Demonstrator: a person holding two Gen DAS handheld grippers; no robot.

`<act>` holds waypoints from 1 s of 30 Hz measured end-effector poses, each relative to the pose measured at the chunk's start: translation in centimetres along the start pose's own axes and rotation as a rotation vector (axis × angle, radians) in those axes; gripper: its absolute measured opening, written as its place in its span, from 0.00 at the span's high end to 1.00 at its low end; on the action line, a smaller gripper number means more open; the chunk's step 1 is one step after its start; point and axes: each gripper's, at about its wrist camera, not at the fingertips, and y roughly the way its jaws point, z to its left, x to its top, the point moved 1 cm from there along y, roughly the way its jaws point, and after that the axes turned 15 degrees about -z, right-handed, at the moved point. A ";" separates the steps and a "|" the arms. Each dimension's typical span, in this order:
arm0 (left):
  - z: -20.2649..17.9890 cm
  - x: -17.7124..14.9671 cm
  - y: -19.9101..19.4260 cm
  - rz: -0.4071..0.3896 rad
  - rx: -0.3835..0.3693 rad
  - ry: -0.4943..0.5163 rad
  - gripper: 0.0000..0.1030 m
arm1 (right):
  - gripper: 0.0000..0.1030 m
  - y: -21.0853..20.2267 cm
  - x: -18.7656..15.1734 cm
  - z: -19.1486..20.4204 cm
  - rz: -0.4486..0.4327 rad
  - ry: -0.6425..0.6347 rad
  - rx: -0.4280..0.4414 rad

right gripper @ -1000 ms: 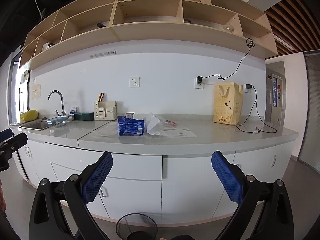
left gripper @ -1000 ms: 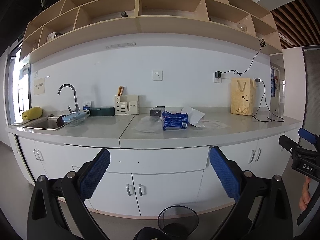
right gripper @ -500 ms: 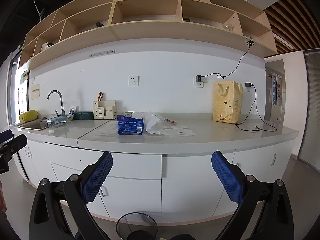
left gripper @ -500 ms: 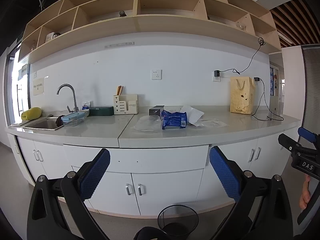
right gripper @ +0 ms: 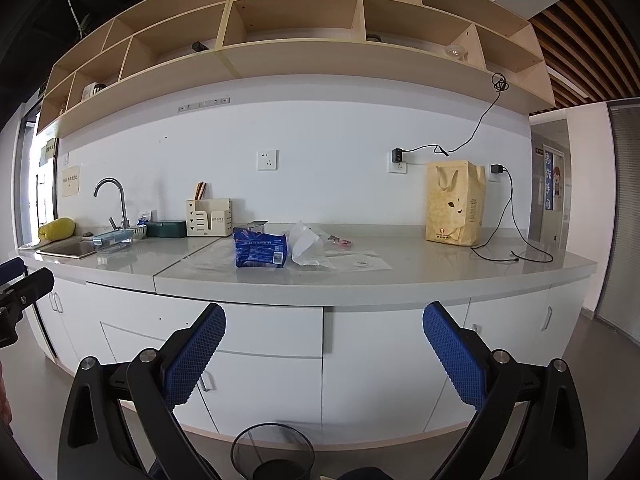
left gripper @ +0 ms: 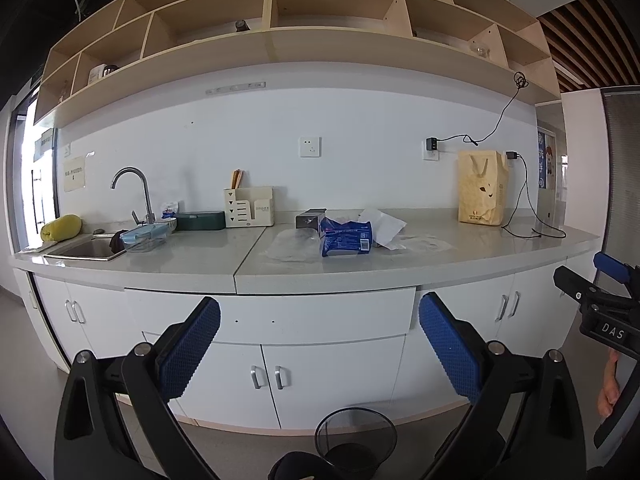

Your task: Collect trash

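We hold the left gripper [left gripper: 319, 322] wide open, empty | we hold the right gripper [right gripper: 324, 328] wide open, empty | both face the counter [right gripper: 400, 276] from well back | blue packet [right gripper: 260, 253], crumpled white paper [right gripper: 306, 245] and clear plastic bag [left gripper: 290, 245] lie mid-counter | mesh bin [left gripper: 355, 436] stands on the floor below.

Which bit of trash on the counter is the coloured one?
The blue packet, printed blue with a white label. The crumpled paper beside it is white, and the plastic bag is clear.

Blue wrapper [left gripper: 346, 238] and crumpled paper [left gripper: 382, 227] lie touching.
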 end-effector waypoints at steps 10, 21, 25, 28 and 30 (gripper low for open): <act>-0.3 0.1 -0.1 0.003 -0.006 0.008 0.04 | 0.03 0.1 0.0 0.0 0.000 -0.005 -0.003; -0.6 0.1 -0.1 0.007 -0.001 0.014 0.04 | 0.03 0.0 -0.1 0.4 -0.001 -0.024 0.002; -0.8 0.1 0.2 0.017 -0.014 0.002 0.04 | 0.03 0.1 -0.1 0.7 0.010 -0.015 0.014; -0.5 0.4 0.8 0.004 -0.034 -0.006 0.04 | 0.03 0.6 -0.2 1.1 -0.006 -0.022 0.017; -0.1 0.4 2.1 0.014 -0.029 -0.015 0.04 | 0.03 1.9 -0.3 1.5 -0.007 -0.042 -0.004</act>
